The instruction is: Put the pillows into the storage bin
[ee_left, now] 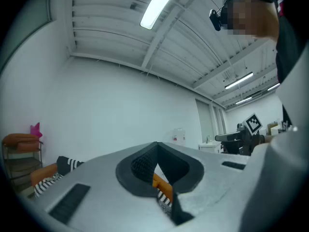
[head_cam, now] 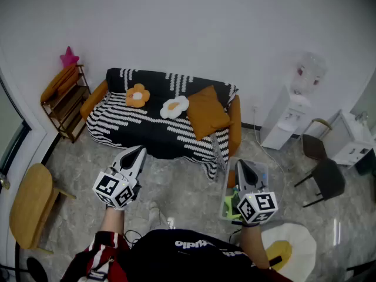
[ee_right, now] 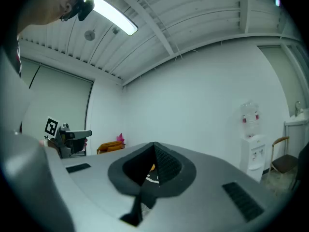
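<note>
While the left gripper (head_cam: pixel 138 153) and right gripper (head_cam: pixel 239 164) are seen shut and empty, the 3 pillows (head_cam: pixel 207 111) on the far sofa (head_cam: pixel 126 128) are judged soft, light, best pinched at a corner.

Plain white walls (head_cam: pixel 205 28) and a grey marbled tile floor (head_cam: pixel 176 181). Against the back wall, a sofa with orange arms under a black-and-white striped throw (head_cam: pixel 135 128). Left of it, a slatted wooden rack (head_cam: pixel 61 101) topped by a pink star-shaped object (head_cam: pixel 69 57); nearer, a round pale-wood table (head_cam: pixel 29 204). To the right, a white water dispenser (head_cam: pixel 288 116) and two dark chairs (head_cam: pixel 326 178). Overhead, a white ribbed ceiling (ee_right: pixel 193 23) with a lit tube lamp (ee_left: pixel 161 4).
</note>
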`<state>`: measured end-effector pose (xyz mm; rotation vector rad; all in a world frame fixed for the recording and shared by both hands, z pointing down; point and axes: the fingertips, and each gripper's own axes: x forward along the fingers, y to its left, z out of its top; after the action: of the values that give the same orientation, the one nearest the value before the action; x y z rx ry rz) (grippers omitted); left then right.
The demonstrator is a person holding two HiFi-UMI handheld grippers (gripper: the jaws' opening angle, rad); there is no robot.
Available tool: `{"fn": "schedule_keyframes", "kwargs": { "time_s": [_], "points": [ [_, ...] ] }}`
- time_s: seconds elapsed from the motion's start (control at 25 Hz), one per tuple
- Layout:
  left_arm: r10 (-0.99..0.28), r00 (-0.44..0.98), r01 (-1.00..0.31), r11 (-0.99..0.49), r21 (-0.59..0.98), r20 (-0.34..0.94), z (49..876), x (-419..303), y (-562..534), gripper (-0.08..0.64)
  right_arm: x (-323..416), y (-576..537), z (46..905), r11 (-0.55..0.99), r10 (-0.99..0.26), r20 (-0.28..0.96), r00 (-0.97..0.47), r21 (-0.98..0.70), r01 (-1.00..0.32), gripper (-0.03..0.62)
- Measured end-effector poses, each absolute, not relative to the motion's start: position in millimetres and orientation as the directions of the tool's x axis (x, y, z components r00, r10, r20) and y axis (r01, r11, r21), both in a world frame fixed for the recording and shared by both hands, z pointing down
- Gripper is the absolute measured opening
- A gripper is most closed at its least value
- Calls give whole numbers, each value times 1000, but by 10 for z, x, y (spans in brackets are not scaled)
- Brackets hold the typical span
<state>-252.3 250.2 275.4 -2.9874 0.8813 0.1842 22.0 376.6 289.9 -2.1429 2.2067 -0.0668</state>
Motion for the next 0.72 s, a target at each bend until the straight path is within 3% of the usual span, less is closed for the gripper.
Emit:
{"fn": "schedule_keyframes", "kwargs": {
  "time_s": [0.52,0.72],
  "points": [
    [-562,814,-563,-825,36,-144,2703,-2596,2506,3,150,3681,2930,52,-999,-19,-51,-75,-996,3],
    [-570,809,-572,-820,32,-141,2659,-2615,2507,3,161,3649,2883,75,-996,-58,-67,-145,-987,3]
  ]
}}
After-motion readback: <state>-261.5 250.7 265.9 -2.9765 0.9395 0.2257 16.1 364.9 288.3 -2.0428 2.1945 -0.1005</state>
